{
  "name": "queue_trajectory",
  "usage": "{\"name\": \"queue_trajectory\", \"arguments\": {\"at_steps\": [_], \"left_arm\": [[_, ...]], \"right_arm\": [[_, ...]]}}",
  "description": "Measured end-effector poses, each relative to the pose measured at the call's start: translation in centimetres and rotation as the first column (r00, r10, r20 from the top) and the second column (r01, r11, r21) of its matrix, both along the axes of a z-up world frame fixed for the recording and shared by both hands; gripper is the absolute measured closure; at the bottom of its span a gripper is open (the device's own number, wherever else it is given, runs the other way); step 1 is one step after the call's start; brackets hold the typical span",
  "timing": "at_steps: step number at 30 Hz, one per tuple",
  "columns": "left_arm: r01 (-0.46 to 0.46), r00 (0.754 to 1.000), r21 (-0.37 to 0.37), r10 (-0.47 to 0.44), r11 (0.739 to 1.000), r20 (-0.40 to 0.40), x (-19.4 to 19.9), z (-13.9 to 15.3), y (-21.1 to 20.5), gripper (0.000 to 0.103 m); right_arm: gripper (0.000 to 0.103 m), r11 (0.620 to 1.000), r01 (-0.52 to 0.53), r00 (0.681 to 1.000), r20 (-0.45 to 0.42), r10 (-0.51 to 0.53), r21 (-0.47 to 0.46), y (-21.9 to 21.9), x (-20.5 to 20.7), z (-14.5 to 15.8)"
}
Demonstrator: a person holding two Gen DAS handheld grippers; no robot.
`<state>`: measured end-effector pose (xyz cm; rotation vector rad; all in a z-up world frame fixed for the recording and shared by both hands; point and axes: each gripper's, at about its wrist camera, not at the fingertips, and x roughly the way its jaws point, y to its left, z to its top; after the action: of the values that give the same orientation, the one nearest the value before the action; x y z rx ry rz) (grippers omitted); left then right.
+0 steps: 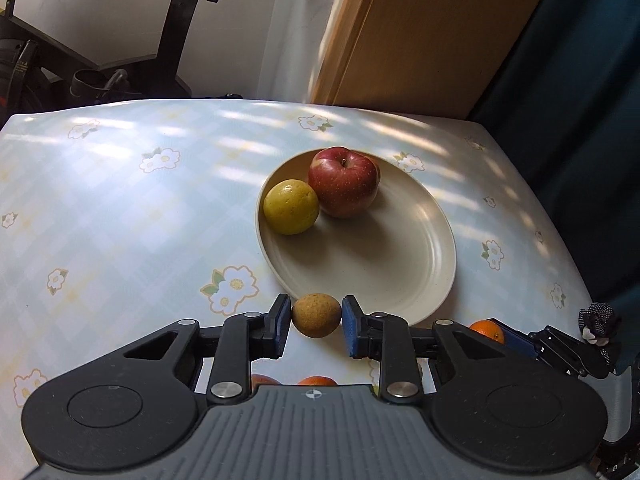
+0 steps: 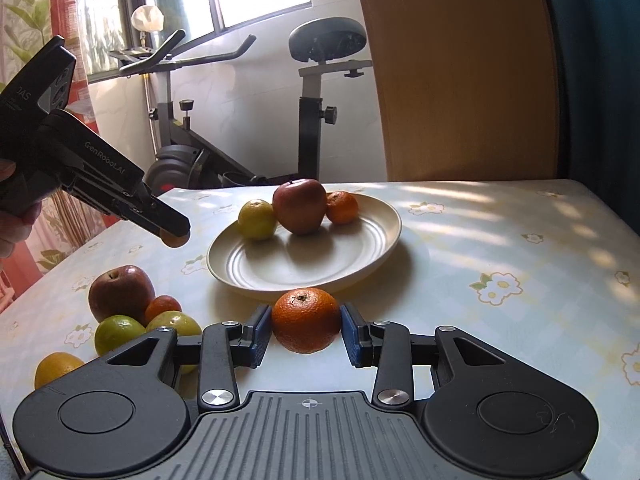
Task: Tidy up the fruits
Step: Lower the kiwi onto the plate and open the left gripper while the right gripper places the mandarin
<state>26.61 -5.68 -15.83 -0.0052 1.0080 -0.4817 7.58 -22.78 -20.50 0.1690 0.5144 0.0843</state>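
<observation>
Nearest the right wrist camera, the right gripper (image 2: 306, 326) is holding an orange (image 2: 306, 320), its jaws clamped on the fruit's two sides just in front of the near rim of the cream plate (image 2: 372, 256). Resting on that plate are a yellow-green citrus (image 2: 257, 219), a red apple (image 2: 300, 206) and a small tangerine (image 2: 342, 207), all crowding its far side and touching one another, leaving the near half bare. Lying on the flower-printed surface (image 2: 500, 240) to the left of the right gripper is a loose cluster: a second red apple (image 2: 120, 292), a small orange fruit (image 2: 162, 307) against it, two green fruits (image 2: 118, 332) in front, and a yellow fruit (image 2: 56, 368) nearest the edge. Nothing is standing between the held orange and the plate. The left gripper (image 1: 316, 318) is holding a small brown round fruit (image 1: 316, 315), its jaws closed on both sides of it; in the right wrist view this gripper (image 2: 176, 236) is hanging clear above the surface, left of the plate, with a hand (image 2: 16, 216) gripping its handle at the frame edge. In the left wrist view the brown fruit is sitting just before the plate's near rim. An exercise bike (image 2: 240, 120) is standing behind the surface, beside a wooden panel (image 2: 452, 72).
</observation>
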Motion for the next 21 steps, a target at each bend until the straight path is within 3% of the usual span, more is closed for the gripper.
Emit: {"name": "queue_trajectory", "arguments": {"at_steps": [4,8,10,13,21], "left_arm": [[0.013,0.999,0.01,-0.014,1.0,0.04,-0.1,0.3,-1.3,0.074],[0.009,0.999,-0.031,-0.008,0.999,0.052,0.6,0.2,-1.4,0.074],[0.013,0.998,0.012,-0.014,1.0,0.056,1.0,-0.1,-1.8,0.074],[0.029,0.997,0.062,-0.033,0.998,0.068,2.0,-0.6,-2.5,0.074],[0.065,0.996,0.112,-0.07,0.992,0.048,4.3,-3.1,-3.7,0.074]], "right_arm": [[0.068,1.0,-0.002,0.999,0.052,0.003,-0.022,-1.2,1.1,3.4],[0.068,0.999,-0.001,0.994,0.11,0.006,-0.045,-2.6,3.5,7.2],[0.068,0.998,-0.005,0.996,0.09,0.011,-0.07,-3.2,5.4,8.0],[0.068,0.995,-0.02,1.0,0.017,0.022,-0.103,-3.8,8.3,7.1],[0.069,0.992,-0.055,0.989,-0.14,0.04,-0.109,-3.4,13.6,2.2]]}}
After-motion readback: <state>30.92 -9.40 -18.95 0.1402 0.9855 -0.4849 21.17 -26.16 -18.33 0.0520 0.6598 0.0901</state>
